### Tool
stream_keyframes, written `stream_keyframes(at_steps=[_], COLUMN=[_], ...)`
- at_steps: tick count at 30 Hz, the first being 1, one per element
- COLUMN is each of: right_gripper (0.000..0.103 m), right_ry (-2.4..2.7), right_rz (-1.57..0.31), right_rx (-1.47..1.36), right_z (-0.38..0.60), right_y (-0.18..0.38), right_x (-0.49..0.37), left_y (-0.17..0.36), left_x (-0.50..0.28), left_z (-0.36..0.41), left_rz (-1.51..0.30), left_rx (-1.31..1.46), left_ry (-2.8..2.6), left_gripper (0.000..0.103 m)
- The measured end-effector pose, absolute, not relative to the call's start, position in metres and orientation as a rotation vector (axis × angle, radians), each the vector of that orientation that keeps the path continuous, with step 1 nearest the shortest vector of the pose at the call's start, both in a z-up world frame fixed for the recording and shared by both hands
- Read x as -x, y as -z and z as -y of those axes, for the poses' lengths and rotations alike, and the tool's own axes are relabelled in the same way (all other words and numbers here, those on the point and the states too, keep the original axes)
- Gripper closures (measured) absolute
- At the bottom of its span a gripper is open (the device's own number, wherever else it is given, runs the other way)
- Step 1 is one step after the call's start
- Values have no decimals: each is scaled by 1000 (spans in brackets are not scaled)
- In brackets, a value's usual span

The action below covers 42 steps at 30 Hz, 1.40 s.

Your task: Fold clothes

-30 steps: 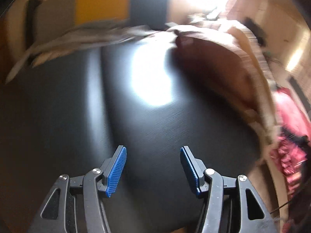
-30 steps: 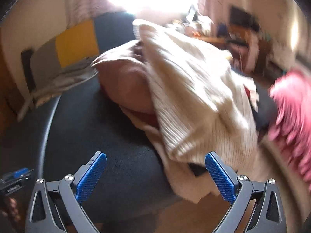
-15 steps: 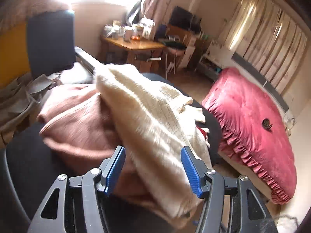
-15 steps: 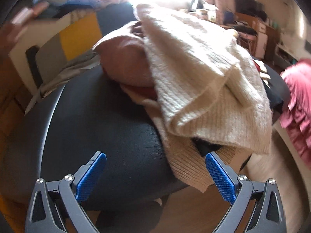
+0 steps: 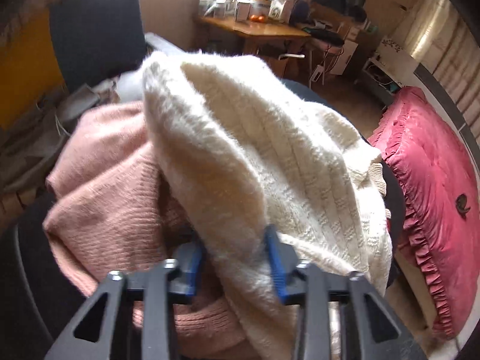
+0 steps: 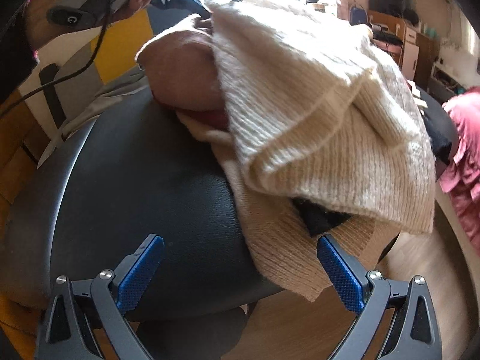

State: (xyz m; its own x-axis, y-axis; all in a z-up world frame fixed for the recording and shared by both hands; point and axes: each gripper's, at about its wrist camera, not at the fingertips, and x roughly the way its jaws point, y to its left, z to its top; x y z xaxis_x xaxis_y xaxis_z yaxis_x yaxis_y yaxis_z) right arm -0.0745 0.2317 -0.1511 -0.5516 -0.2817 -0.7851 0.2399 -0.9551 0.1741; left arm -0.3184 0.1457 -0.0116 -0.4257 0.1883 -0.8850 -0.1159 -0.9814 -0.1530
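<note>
A cream knitted sweater (image 5: 270, 156) lies on top of a pink sweater (image 5: 108, 198) in a pile on a black leather surface (image 6: 144, 186). My left gripper (image 5: 234, 264) has its jaws around a thick fold of the cream sweater; the fold fills the gap between the blue pads. In the right wrist view the cream sweater (image 6: 315, 96) drapes over the pink one (image 6: 183, 72), with a beige knit (image 6: 285, 240) under it. My right gripper (image 6: 240, 273) is wide open and empty, low over the black surface, beside the beige knit's edge.
A red ruffled bed (image 5: 435, 198) is to the right. A wooden desk (image 5: 258, 27) with clutter stands behind. A grey cloth (image 5: 60, 111) lies at the back left by yellow and dark cushions. The left hand and its gripper (image 6: 180, 0) show at the top of the right wrist view.
My left gripper has moved from over the bare black surface into the pile, and its jaws now hold a fold of the cream sweater. My right gripper stays open, a little closer.
</note>
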Motion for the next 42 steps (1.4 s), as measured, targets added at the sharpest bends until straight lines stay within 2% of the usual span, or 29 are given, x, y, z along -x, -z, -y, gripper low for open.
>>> stream_keyframes(at_steps=[1,4,11,17,20,22,26,29,31,34,38,39,42], right_gripper=[0,0,0,0,0,0,0,0,0,0,0,0,0], right_ry=[2532,2534,2562,2593,2604,2594,2559,2521,2498,2485,2498,2502,2505], right_rz=[80,109,111,205,234,267,338,401,442,484,449,436,395], right_rx=[-1299,-1309,-1304,-1295,-1298,-1310,-1347,-1377,-1389,-1374,-1366,-1366,-1380], right_z=[-233,-232,-229,-242,-241,-239,-227,-215,-210,-203,-193,-190,-181], right_y=[153,154,149,148,146,146,151,156,157,154,152,152,156], right_x=[76,77,80,78,76,75,76,73,70,64,59,57,57], left_y=[13,12,-13,-32,-28,-22,-5,5,7,7,-5,-10,-24], left_x=[317,308,271,203,167,145,108,91,83,90,111,119,143], left_z=[-147,-146,-112,-60,-33,-18,9,15,17,22,21,16,-2], left_rz=[98,104,318,515,557,573,598,537,504,512,500,472,353], left_rx=[1559,1508,1320,1175,1149,1149,1186,1217,1223,1235,1204,1196,1164], left_ry=[-2515,-2533,-2537,-2512,-2517,-2528,-2540,-2572,-2591,-2580,-2614,-2632,-2658], left_gripper=[82,88,90,94,95,103,103,103,86,74,61,56,50])
